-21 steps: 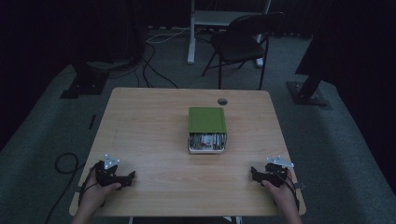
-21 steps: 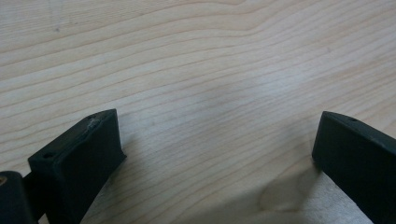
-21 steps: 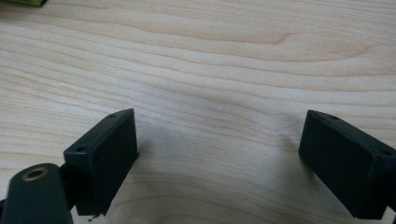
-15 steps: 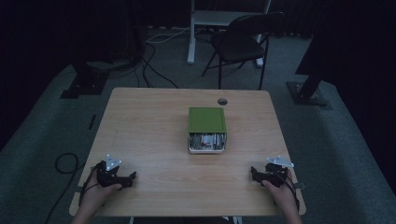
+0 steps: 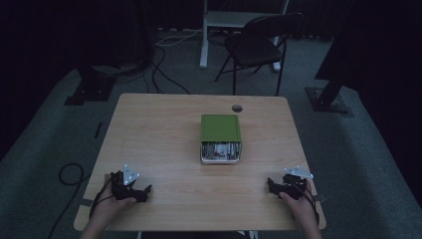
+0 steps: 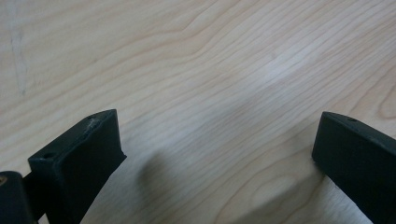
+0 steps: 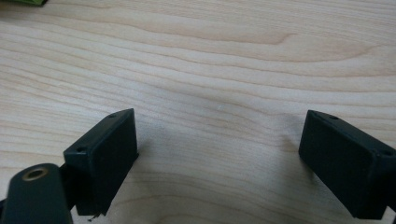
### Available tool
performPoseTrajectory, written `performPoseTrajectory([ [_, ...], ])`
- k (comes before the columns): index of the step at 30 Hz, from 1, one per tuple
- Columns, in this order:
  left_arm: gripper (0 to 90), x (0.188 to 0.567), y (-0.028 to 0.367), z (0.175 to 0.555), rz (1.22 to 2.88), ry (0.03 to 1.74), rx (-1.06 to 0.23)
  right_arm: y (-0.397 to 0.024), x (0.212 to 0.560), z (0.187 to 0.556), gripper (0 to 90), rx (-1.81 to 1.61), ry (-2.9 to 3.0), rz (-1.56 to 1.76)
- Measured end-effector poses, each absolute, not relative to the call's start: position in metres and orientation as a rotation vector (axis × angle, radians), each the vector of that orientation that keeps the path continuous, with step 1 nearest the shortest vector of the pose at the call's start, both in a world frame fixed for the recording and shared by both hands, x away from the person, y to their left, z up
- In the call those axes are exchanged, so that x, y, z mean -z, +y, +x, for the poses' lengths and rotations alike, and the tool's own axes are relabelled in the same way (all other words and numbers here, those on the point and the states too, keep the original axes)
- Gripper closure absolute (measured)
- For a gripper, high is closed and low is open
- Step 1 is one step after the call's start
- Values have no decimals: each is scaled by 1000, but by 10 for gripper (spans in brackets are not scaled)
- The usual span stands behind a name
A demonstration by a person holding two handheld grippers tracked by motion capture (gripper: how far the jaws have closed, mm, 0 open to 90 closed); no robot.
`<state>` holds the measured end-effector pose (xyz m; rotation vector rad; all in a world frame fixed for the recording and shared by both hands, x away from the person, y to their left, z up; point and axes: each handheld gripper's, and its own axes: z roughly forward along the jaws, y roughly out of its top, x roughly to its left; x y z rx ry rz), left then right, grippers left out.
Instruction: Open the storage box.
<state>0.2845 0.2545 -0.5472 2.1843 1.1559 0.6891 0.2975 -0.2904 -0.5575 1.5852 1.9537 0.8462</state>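
A: Dim room, wooden table (image 5: 164, 129). Near edge: left gripper (image 5: 142, 190) and right gripper (image 5: 272, 185), jaws spread wide, nothing between them, resting at opposite corners.

B: And the box (image 5: 220, 138)?

A: Mid-table, well apart from both, green lid on, near end showing contents. Judged: work not begun; everything remains.

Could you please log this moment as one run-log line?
left gripper: jaws open, empty | right gripper: jaws open, empty | green-lidded rectangular box: untouched, mid light wooden table
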Motion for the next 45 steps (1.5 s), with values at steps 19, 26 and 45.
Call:
performPoseTrajectory([
  [19,21,538,215,287,2232,991,-743,-290,558,297,110,-846,1954,1584],
  [26,21,533,194,291,2244,917,-767,-290,558,298,111,-846,1954,1584],
  [45,21,526,145,297,2299,726,-811,-290,558,298,110,-847,1953,1584],
])
